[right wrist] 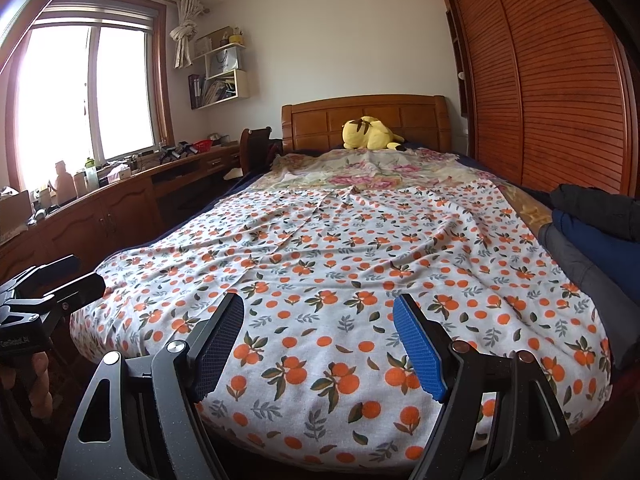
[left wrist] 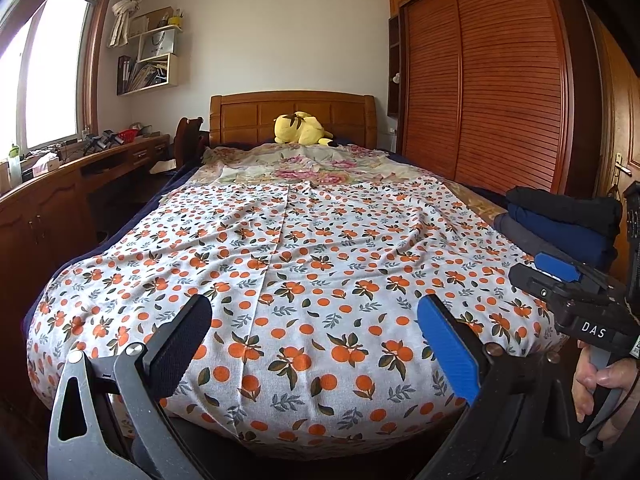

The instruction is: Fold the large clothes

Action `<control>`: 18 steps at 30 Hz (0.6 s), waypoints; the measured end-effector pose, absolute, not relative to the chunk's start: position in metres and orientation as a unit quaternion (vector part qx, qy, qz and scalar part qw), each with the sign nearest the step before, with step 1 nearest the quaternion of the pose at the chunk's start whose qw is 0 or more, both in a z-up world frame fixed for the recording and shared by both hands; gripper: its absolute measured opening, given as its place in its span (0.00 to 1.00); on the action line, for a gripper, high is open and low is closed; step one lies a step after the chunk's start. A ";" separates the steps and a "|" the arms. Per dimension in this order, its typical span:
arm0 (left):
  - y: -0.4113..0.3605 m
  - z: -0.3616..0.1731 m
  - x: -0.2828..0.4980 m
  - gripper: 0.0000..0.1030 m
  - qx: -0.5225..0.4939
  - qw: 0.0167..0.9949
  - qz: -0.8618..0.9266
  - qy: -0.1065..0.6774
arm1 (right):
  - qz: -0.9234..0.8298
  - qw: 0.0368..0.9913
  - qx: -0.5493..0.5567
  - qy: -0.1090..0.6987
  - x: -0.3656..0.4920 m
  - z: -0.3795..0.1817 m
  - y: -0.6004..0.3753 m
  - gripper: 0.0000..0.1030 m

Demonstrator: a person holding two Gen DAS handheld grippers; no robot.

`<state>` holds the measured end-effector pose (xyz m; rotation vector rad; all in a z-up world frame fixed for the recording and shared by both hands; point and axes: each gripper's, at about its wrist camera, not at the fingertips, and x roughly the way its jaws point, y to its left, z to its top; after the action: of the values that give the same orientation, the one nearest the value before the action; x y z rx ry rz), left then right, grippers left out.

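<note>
Two wide-open claws over an orange-print cloth.

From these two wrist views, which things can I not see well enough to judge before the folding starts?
- Near hem of the orange-print cloth: in both views it drops under the bed's front edge, behind the left gripper and the right gripper.
- Dark folded pile: the right wrist view's frame edge cuts it off; the item count is unclear.
- Floral cloth: its far end hides under the yellow plush toy.
- Shelf contents: too small to identify.
</note>
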<state>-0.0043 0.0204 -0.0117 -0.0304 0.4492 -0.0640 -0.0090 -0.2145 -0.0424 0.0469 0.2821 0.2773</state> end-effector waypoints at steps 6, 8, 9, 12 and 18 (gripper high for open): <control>0.018 -0.008 -0.005 1.00 -0.011 0.975 -0.032 0.220 | 0.138 0.980 0.024 0.140 -0.009 -0.042 -0.215 0.76; 0.018 -0.008 -0.006 1.00 -0.011 0.975 -0.032 0.220 | 0.139 0.980 0.024 0.140 -0.009 -0.042 -0.215 0.76; 0.018 -0.008 -0.006 1.00 -0.011 0.975 -0.033 0.219 | 0.139 0.980 0.025 0.140 -0.009 -0.042 -0.215 0.76; 0.017 -0.008 -0.006 1.00 -0.011 0.975 -0.032 0.220 | 0.139 0.980 0.026 0.139 -0.010 -0.042 -0.216 0.76; 0.017 -0.009 -0.006 1.00 -0.009 0.975 -0.029 0.219 | 0.140 0.980 0.026 0.138 -0.010 -0.042 -0.216 0.76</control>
<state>-0.0059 0.0168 -0.0088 -0.0183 0.4425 -0.0591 -0.0102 -0.2164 -0.0418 0.0531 0.2788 0.2814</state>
